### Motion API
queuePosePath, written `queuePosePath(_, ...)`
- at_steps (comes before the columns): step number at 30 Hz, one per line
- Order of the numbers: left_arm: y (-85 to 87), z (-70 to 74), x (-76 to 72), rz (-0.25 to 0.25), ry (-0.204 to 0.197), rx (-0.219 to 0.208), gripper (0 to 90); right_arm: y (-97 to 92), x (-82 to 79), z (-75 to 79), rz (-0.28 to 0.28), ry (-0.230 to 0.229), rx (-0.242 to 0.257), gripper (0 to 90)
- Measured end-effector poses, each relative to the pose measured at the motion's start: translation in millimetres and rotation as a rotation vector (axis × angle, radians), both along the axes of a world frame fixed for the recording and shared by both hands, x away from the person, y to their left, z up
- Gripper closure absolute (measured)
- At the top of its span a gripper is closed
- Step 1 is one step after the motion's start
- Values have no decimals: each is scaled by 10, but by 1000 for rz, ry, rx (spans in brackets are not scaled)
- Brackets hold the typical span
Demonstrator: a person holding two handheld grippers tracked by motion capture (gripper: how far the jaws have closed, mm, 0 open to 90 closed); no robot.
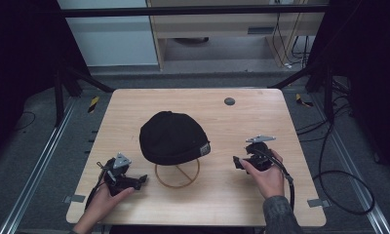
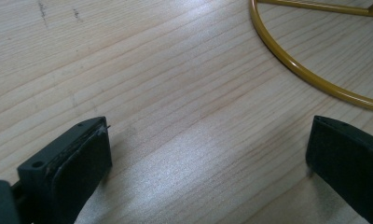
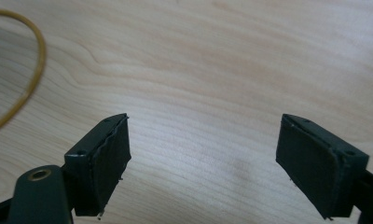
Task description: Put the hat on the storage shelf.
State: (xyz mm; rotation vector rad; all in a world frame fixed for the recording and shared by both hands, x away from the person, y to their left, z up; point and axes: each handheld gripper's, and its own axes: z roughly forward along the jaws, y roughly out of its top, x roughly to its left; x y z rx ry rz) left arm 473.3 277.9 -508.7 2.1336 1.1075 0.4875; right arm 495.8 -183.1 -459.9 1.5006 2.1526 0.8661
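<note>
Wooden table (image 1: 134,105) bears black cap (image 1: 172,137) whose label (image 1: 204,148) is unreadable; both tools gape empty.

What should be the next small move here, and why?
Probably bring the right tool toward the black cap on the yellow wire stand. Both tools rest low at the table with jaws open and empty, the left tool beside the stand's ring, and the cap sits untouched between them.
</note>
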Motion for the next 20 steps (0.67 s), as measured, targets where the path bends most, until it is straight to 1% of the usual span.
queuePosePath(1, 0, 0, 0, 0, 0, 0, 0, 4, 8, -49, -8, 15, -1, 169)
queuePosePath(2, 0, 0, 0, 0, 0, 0, 0, 4, 8, -49, -8, 15, -1, 169)
queuePosePath(3, 0, 0, 0, 0, 0, 0, 0, 6, 23, -152, -16, 28, -3, 169)
queuePosePath(4, 0, 0, 0, 0, 0, 0, 0, 9, 25, -183, -22, 33, -2, 168)
queuePosePath(6, 0, 0, 0, 0, 0, 0, 0, 12, 35, -261, -31, 44, -18, 162)
queuePosePath(7, 0, 0, 0, 0, 0, 0, 0, 12, 35, -261, -31, 44, -18, 162)
queuePosePath(8, 0, 0, 0, 0, 0, 0, 0, 10, 34, -338, -37, 50, -17, 161)
queuePosePath(9, 0, 0, 0, 0, 0, 0, 0, 12, 26, -373, -43, 40, -20, 150)
queuePosePath(10, 0, 0, 0, 0, 0, 0, 0, 13, 18, -396, -45, 12, -38, 150)
queuePosePath(11, -1, 0, 0, 0, 0, 0, 0, 17, 9, -411, -46, -4, -41, 147)
queuePosePath(12, 0, 0, 0, 0, 0, 0, 0, 17, 0, -419, -45, -12, -39, 143)
queuePosePath(14, 0, 0, 0, 0, 0, 0, 0, 3, -20, -449, -43, -45, -30, 132)
queuePosePath(16, 0, 0, 0, 0, 0, 0, 0, -8, -54, -498, -48, -94, -13, 113)
queuePosePath(17, -1, 0, 0, 0, 0, 0, 0, -13, -65, -515, -45, -111, -7, 112)
queuePosePath(20, -1, 0, 0, 0, 0, 0, 0, -11, -69, -514, -50, -109, -6, 111)
